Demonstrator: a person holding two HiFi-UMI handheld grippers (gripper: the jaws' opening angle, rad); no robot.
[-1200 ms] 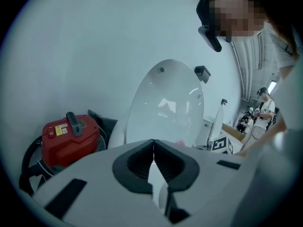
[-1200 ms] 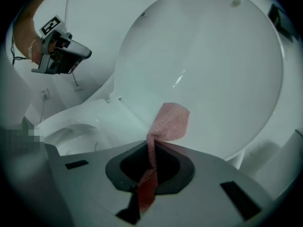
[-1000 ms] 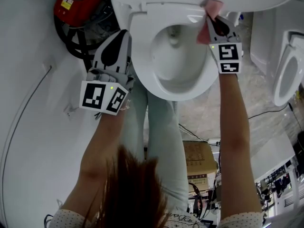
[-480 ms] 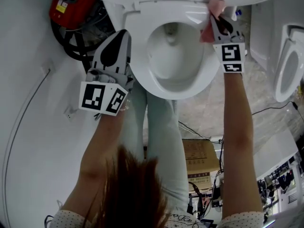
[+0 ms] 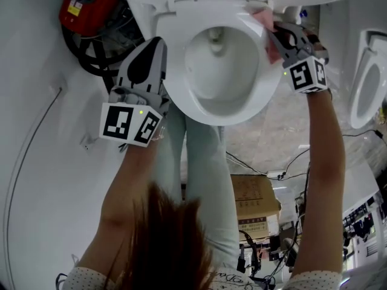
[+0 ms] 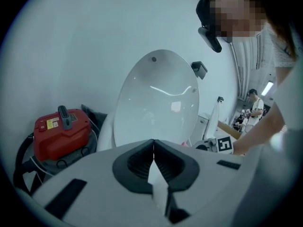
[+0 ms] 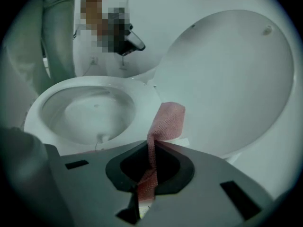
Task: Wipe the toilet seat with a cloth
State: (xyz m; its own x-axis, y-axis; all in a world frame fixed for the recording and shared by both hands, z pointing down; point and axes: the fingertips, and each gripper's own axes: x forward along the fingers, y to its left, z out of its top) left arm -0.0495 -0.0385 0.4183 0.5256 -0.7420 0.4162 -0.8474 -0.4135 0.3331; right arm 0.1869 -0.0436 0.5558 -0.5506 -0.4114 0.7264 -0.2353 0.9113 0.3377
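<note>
A white toilet seat point(image 5: 176, 53) rings the open bowl, and its lid point(image 7: 236, 74) stands raised behind. My right gripper point(image 5: 270, 30) is shut on a pink cloth point(image 5: 266, 20), which lies against the seat's far right part near the hinge. In the right gripper view the pink cloth point(image 7: 166, 122) runs up from between the closed jaws onto the seat point(image 7: 142, 96). My left gripper point(image 5: 150, 56) hangs at the seat's left side, apart from it, shut with nothing in it. The lid point(image 6: 156, 103) fills the left gripper view beyond my left gripper point(image 6: 153, 148).
A red machine point(image 5: 87, 8) with black hoses sits on the floor left of the toilet. A second toilet point(image 5: 367, 83) stands at the right edge. A cardboard box point(image 5: 254, 201) and cables lie on the floor behind the person's legs point(image 5: 205, 162).
My right gripper has swung to the right and turned, dragging the pink cloth along the seat's far right part. The left gripper has stayed put.
</note>
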